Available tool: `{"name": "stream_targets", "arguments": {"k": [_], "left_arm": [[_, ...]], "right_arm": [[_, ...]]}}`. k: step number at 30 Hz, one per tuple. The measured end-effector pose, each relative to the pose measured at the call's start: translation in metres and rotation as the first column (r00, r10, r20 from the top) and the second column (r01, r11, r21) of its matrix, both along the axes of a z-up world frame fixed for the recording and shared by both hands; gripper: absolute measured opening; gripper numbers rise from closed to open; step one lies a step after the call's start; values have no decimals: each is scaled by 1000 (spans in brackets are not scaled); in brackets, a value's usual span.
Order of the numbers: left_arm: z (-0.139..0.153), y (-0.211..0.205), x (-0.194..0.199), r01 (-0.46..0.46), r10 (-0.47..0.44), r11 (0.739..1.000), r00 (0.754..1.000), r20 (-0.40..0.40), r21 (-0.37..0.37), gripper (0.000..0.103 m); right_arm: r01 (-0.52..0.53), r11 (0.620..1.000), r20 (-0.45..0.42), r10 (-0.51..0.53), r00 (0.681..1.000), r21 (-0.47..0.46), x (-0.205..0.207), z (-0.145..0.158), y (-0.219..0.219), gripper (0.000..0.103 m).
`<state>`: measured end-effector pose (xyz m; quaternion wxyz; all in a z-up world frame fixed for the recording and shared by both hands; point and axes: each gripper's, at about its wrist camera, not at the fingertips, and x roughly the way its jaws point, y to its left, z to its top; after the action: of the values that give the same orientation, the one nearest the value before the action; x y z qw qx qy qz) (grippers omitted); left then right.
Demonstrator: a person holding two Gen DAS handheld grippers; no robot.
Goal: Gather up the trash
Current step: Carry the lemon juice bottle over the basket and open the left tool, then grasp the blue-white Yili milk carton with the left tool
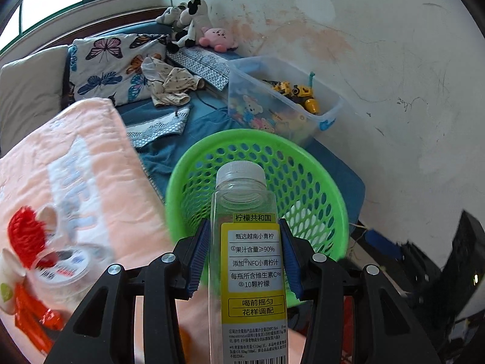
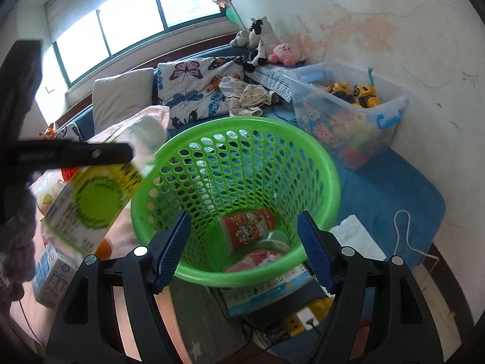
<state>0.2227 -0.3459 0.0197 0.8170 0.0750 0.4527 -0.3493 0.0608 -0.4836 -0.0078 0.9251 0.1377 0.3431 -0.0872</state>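
My left gripper [image 1: 245, 254] is shut on a clear empty plastic bottle [image 1: 247, 242] with a yellow label and a white cap, held with the cap pointing over the near rim of the green mesh basket [image 1: 303, 182]. In the right wrist view the same bottle [image 2: 91, 203] shows blurred at the left, beside the basket [image 2: 318, 163], under the black left gripper. My right gripper [image 2: 244, 251] is open and empty, straddling the basket's near rim. Inside the basket lie an orange snack packet [image 2: 247, 227], a pink wrapper [image 2: 260, 259] and a clear lid.
A peach blanket [image 1: 75, 166] holds a tape roll [image 1: 69, 264], an orange wrapper [image 1: 36, 315] and a small milk carton [image 2: 51, 279]. A clear toy bin [image 2: 348, 112] stands by the wall. White tissue [image 2: 354, 233] lies on the blue mat. Pillows and plush toys sit behind.
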Motion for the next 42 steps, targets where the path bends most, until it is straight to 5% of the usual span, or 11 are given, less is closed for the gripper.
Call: {"name": "stream_targets", "arguments": {"k": [10, 13, 20, 29, 42], "left_arm": [[-11, -35, 11, -15, 15, 1000, 999, -38, -7, 45], [-10, -32, 9, -20, 20, 1000, 999, -35, -16, 61], [13, -10, -8, 2, 0, 999, 1000, 29, -46, 63], [36, 66, -41, -55, 58, 998, 991, 121, -30, 63], [13, 194, -61, -234, 233, 972, 968, 96, -4, 68]], "right_arm": [[30, 999, -1, -30, 1000, 21, -14, -7, -12, 73], [32, 999, -3, -32, 999, 26, -14, -9, -11, 73], [22, 999, 13, -23, 1000, 33, -18, -4, -5, 73], [-42, 999, 49, 41, 998, 21, -24, 13, 28, 76], [-165, 986, 47, 165, 985, 8, -14, 18, 84, 77]]}}
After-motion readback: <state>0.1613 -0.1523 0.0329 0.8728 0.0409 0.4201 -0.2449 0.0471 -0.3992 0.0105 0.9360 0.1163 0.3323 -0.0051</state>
